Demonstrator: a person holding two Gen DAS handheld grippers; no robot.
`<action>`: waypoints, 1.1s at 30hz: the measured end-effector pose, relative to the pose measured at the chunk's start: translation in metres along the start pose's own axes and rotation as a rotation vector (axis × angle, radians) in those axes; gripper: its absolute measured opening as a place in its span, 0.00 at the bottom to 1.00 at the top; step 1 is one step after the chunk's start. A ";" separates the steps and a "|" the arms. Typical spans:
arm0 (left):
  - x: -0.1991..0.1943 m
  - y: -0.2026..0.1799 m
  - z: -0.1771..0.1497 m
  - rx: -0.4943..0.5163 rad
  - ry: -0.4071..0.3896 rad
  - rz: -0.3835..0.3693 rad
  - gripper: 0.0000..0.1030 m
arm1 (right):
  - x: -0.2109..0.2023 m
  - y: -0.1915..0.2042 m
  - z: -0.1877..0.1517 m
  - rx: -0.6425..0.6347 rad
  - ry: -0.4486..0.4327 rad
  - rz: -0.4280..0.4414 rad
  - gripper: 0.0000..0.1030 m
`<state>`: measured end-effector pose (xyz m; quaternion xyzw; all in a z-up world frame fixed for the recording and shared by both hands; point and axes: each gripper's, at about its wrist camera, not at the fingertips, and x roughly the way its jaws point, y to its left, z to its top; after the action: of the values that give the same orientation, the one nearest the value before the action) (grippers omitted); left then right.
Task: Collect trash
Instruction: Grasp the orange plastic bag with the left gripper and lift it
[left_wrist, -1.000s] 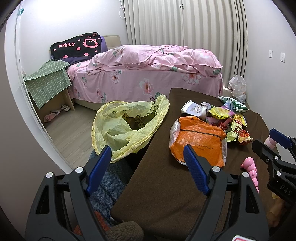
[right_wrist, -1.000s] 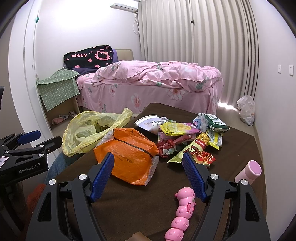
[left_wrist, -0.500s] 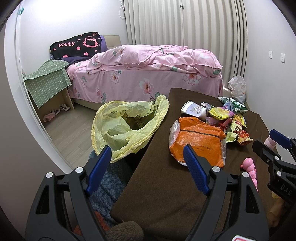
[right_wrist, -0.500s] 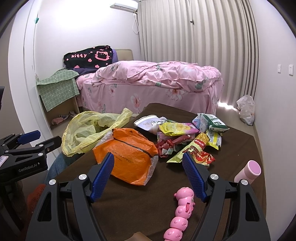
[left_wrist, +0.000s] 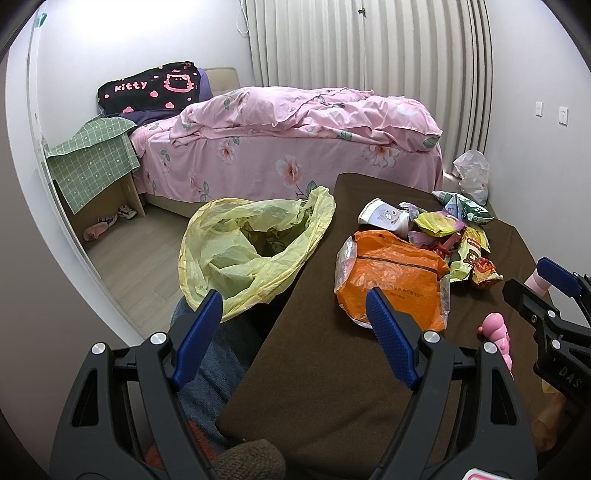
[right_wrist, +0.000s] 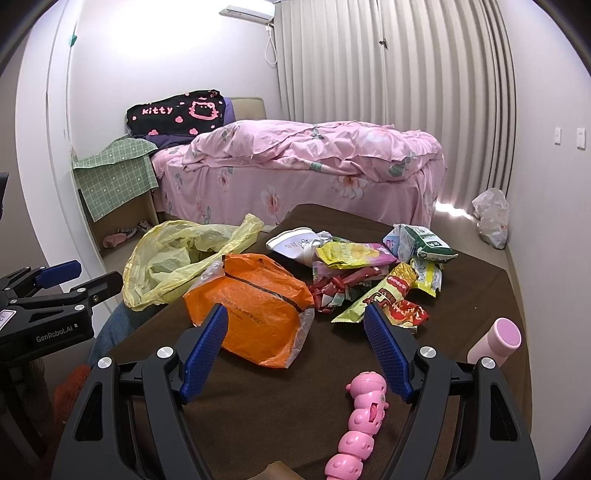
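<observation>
An open yellow trash bag (left_wrist: 255, 251) hangs at the left edge of the brown table (left_wrist: 325, 369); it also shows in the right wrist view (right_wrist: 173, 266). An orange plastic bag (right_wrist: 255, 306) lies on the table, also in the left wrist view (left_wrist: 395, 280). Behind it sit a white paper cup (right_wrist: 295, 245) and a pile of snack wrappers (right_wrist: 376, 280). My left gripper (left_wrist: 295, 317) is open and empty, near the table's left front edge. My right gripper (right_wrist: 295, 332) is open and empty, just short of the orange bag.
A pink caterpillar toy (right_wrist: 360, 417) and a pink cylinder (right_wrist: 496, 339) lie at the table's front right. A pink bed (right_wrist: 303, 166) stands behind the table. A white plastic bag (right_wrist: 491, 214) sits on the floor by the curtain.
</observation>
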<state>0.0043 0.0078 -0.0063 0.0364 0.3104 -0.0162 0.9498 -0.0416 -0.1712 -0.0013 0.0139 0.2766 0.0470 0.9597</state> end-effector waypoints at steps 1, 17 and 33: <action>0.002 0.000 0.001 -0.002 0.001 -0.010 0.74 | 0.000 -0.001 -0.001 -0.002 0.000 -0.005 0.70; 0.118 -0.028 0.027 0.125 0.127 -0.371 0.78 | 0.031 -0.062 -0.020 0.068 0.090 -0.128 0.70; 0.160 -0.017 0.029 0.086 0.204 -0.500 0.21 | 0.083 -0.045 -0.029 0.023 0.215 -0.128 0.70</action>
<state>0.1500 -0.0124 -0.0786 0.0002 0.4030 -0.2595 0.8776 0.0166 -0.2076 -0.0719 0.0020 0.3787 -0.0164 0.9254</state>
